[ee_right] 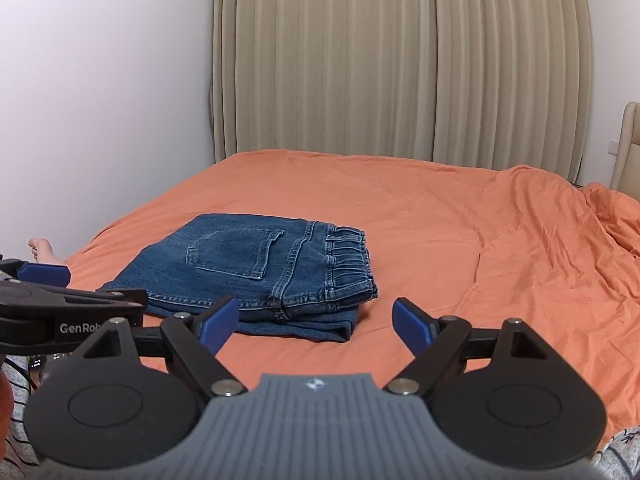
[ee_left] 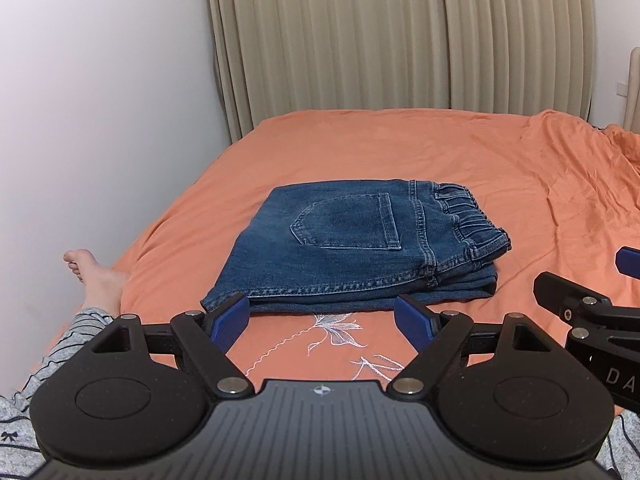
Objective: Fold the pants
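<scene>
Left wrist view: the left gripper (ee_left: 323,322) was seen with jaws spread wide and nothing held, just short of the folded jeans (ee_left: 360,248) at 12 o'clock on the orange bedsheet (ee_left: 400,148). In the right wrist view the right gripper (ee_right: 313,322) was likewise found wide and empty, the jeans at 11 o'clock. Beige curtains (ee_left: 400,40) were seen beyond.

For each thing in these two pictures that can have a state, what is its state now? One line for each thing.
Blue denim pants: folded into a compact stack, back pocket up, lying on the bed.
Orange bed sheet: spread over the bed, wrinkled at the right side.
Beige curtains: drawn closed.
Left gripper: open, empty, just short of the pants.
Right gripper: open, empty.
</scene>
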A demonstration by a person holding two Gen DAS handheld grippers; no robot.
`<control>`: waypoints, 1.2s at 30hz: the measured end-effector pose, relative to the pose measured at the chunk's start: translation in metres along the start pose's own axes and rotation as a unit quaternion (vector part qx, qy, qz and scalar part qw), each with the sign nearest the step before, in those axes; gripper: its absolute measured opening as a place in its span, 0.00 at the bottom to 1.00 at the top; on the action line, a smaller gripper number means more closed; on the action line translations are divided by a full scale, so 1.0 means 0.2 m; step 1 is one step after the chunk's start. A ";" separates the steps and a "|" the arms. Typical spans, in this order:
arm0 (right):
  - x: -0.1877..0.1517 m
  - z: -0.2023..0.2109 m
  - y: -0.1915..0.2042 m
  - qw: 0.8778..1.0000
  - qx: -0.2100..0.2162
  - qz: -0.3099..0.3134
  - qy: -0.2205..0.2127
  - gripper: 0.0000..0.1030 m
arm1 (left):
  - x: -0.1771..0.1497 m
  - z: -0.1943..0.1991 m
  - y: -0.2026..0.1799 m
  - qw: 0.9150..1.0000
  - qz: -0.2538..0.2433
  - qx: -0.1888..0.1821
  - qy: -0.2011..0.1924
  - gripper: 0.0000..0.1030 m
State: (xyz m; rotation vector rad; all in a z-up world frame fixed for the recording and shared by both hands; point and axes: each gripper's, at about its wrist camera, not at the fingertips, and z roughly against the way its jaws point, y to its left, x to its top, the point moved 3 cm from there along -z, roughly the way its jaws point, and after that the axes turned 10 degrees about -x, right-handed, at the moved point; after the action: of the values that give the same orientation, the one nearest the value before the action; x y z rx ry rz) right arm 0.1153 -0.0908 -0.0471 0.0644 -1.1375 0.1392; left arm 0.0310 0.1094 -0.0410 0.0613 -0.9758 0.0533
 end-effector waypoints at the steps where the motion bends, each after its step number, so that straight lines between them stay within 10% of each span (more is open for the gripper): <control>1: 0.00 0.02 0.00 1.000 0.000 -0.002 0.000 0.78 | 0.00 0.00 0.00 1.000 -0.001 0.000 -0.001 0.93; 36: 0.02 0.00 -0.03 1.000 -0.004 -0.024 0.001 0.78 | 0.01 0.02 -0.02 1.000 -0.012 0.001 0.003 0.93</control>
State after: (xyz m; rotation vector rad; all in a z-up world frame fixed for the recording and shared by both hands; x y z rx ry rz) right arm 0.1180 -0.0958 -0.0442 0.0841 -1.1330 0.0928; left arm 0.0300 0.1061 -0.0376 0.0753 -0.9681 0.0326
